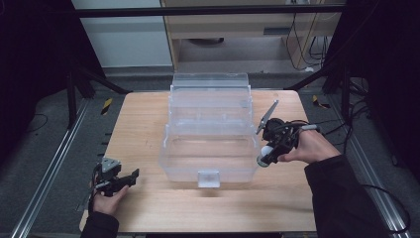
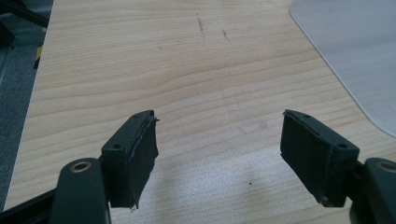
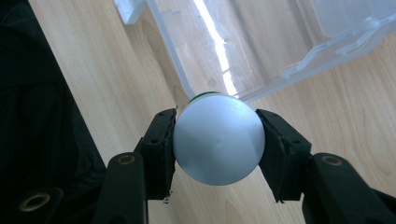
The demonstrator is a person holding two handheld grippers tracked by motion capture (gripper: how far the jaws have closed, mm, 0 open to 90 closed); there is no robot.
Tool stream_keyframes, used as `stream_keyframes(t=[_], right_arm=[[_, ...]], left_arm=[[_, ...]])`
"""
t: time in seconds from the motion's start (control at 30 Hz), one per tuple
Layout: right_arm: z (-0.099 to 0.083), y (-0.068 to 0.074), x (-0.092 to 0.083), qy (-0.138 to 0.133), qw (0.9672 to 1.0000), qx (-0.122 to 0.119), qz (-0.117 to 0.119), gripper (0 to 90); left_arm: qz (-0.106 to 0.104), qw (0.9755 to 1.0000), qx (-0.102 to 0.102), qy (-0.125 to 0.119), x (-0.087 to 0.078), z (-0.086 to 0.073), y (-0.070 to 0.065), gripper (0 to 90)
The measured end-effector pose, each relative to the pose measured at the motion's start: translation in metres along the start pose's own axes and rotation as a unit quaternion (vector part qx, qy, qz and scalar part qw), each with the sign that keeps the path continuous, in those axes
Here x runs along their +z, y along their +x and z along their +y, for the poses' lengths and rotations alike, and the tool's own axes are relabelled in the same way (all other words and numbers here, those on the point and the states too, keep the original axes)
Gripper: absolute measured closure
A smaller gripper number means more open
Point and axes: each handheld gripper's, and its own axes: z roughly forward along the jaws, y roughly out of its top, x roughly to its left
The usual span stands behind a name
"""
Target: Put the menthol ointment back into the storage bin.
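White ball-shaped object (image 3: 218, 139) with a thin green band at its far edge, looks like a bulb or capped bottle end, can't tell which. It's clamped between my right jaws, one pad on each side, round end facing the camera. Right gripper (image 1: 271, 148) holds it in the air just off the right wall of the clear plastic bin (image 1: 210, 144), near the front corner. Beyond the jaws in the right gripper view: the bin's wall and rim, worktop (image 3: 350, 88) underneath.

Left gripper (image 1: 124, 179) sits low over the worktop's front-left area, jaws spread wide, nothing between them. Bare wood ahead of them, a corner of the bin up and to the right of the right jaw.

My read: carry step, object grasped, not yet in the bin. Next move calls for lifting over the rim, shifting toward the bin's middle, lowering, then opening. Watch rim clearance; round surface could slip between flat pads. Left can stay parked or steady the bin.
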Motion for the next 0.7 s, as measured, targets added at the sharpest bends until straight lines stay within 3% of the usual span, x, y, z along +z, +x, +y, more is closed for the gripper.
stream_keyframes(t=[0.5,0.7], right_arm=[[0.020,-0.009,0.005,-0.009,1.0000,0.000,-0.002,50.3],[0.027,-0.011,0.015,-0.010,0.9999,-0.002,-0.002,50.3]], left_arm=[[0.000,1.0000,-0.001,-0.001,0.000,0.000,0.000,26.7],[-0.001,1.0000,-0.001,-0.001,0.000,0.000,0.000,26.8]])
